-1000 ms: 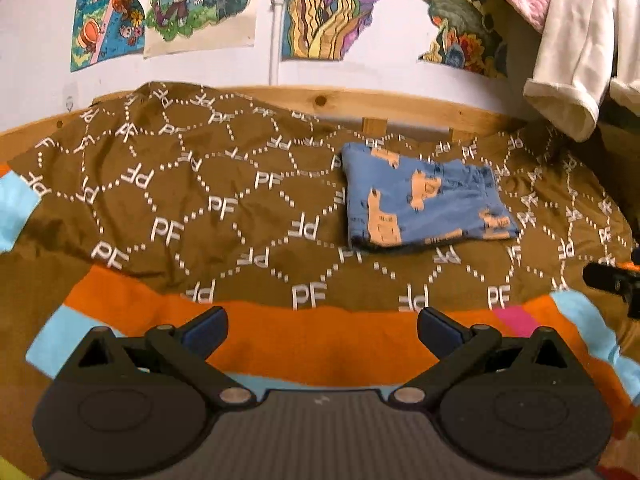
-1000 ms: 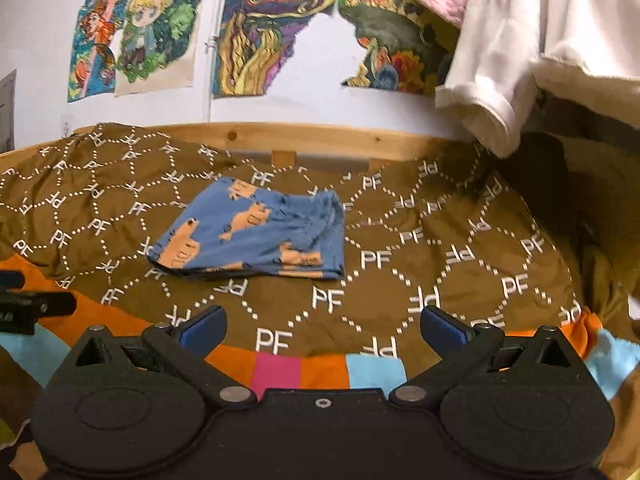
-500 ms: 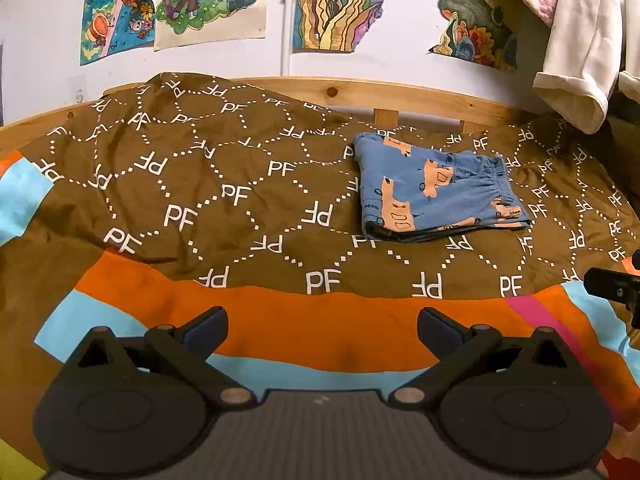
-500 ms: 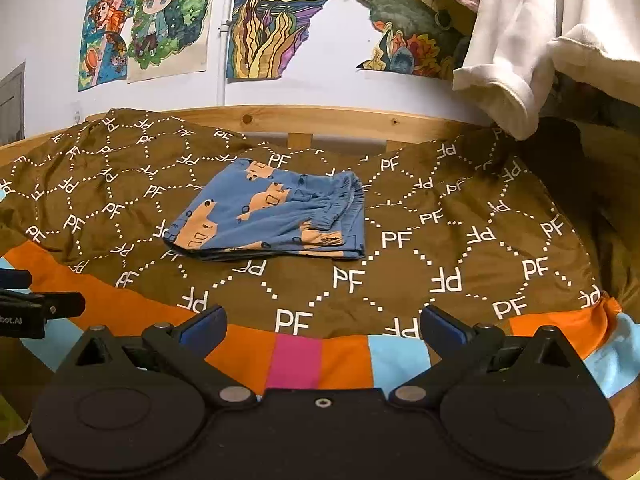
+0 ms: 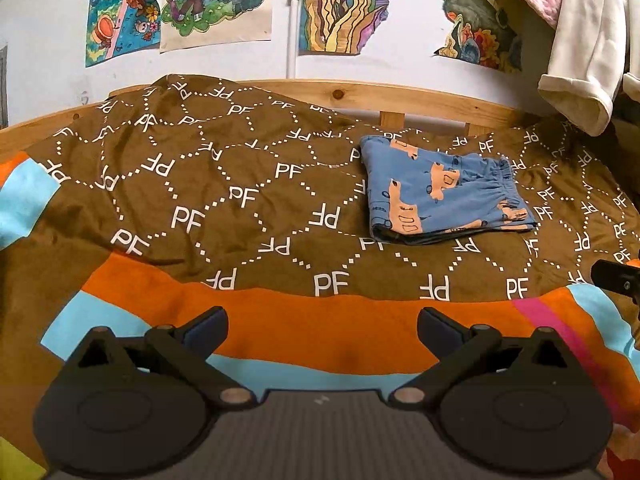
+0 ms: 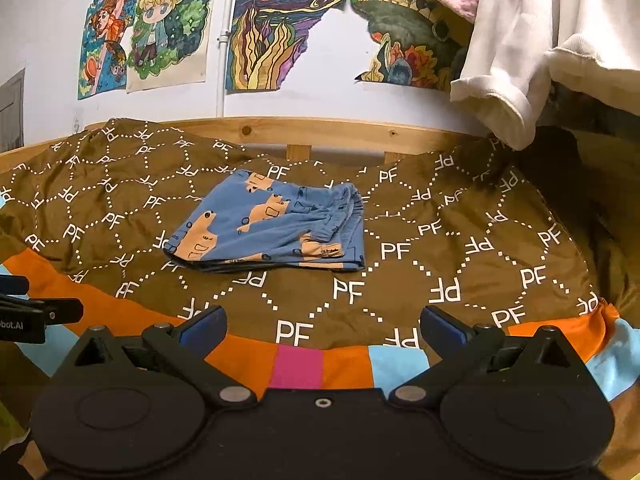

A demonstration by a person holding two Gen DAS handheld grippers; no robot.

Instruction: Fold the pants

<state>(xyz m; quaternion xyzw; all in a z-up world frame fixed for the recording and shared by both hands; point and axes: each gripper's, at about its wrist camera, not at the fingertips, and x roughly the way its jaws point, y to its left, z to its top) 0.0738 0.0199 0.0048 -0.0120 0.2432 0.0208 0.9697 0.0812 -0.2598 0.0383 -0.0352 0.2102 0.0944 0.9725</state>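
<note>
The left gripper (image 5: 322,326) has its jaws spread wide, holding nothing. The right gripper (image 6: 323,326) matches it, empty.

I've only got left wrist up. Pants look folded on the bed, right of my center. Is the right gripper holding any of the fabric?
Observer: No. The right gripper is open and empty, short of the pants, over the bedspread's striped edge.
Operator: Any loose leg trailing on the pants' right side? My view is skewed there.
Observer: None in right wrist. The gathered waistband lies along that side, and the right edge lines up flat.
Operator: Where's my left gripper relative to the right one?
Observer: Right wrist catches a black part of it at its left border, level with the right gripper's fingers, also short of the pants.
</note>
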